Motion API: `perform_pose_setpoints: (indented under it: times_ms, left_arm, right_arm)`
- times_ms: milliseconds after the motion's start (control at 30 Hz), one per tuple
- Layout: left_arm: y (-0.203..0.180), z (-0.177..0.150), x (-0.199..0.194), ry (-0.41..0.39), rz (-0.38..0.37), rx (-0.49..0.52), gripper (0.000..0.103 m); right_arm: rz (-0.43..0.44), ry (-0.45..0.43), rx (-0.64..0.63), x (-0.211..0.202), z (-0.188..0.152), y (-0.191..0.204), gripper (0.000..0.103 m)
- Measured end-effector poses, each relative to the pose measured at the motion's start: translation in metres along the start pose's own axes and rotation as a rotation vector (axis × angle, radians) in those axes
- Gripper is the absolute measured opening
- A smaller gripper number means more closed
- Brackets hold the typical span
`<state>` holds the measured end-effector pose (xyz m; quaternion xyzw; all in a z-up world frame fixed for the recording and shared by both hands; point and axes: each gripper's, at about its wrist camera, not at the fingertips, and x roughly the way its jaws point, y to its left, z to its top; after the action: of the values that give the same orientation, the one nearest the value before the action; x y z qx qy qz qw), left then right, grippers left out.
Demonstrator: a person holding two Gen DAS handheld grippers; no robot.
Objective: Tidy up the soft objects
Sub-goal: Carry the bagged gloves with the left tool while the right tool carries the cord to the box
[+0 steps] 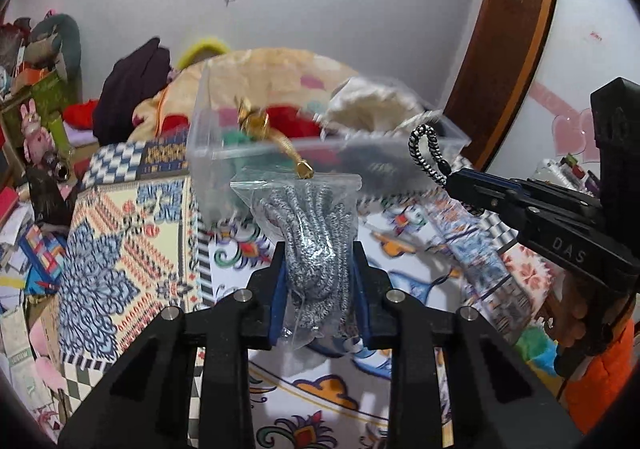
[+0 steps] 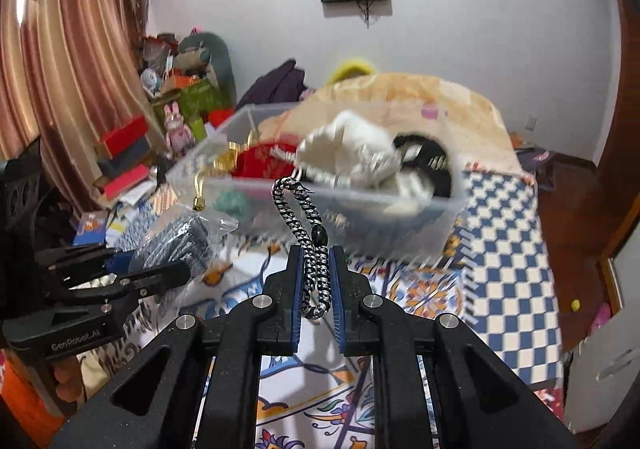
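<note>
My left gripper [image 1: 319, 249] is shut on a clear zip bag of grey speckled cord [image 1: 308, 225], held above the patterned bedspread; the bag also shows in the right wrist view [image 2: 180, 241]. My right gripper [image 2: 316, 255] is shut on a black-and-white braided cord loop [image 2: 306, 225], seen from the left wrist view too [image 1: 426, 149]. A clear plastic bin [image 1: 224, 153] stands just ahead on the bed, holding a white cloth [image 2: 352, 153], red fabric [image 2: 260, 163], dark items and a gold tassel cord [image 1: 280, 141] hanging over its near wall.
The bed carries a patterned spread [image 1: 120, 249] and a beige quilt pile [image 2: 420, 97] behind the bin. Cluttered boxes and toys [image 2: 176, 105] fill the left corner by a curtain [image 2: 72, 69]. A wooden door frame [image 1: 508, 29] stands at the right.
</note>
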<state>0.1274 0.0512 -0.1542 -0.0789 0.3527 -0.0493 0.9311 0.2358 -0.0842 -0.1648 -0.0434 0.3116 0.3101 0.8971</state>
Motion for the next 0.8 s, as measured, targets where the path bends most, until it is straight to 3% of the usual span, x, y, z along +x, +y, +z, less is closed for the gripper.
perform_pose_setpoints:
  times_ms: [467,800]
  left_arm:
    - [-0.003,0.058,-0.040,-0.208,0.024,0.013,0.028]
    - [0.017,0.079,-0.001,-0.184,0.061,-0.042,0.029]
  right_arm:
    - [-0.003,-0.155,0.014,-0.021,0.040,-0.003,0.012]
    - [0.031,-0.132,0.010,0.019,0.063,0.011,0.012]
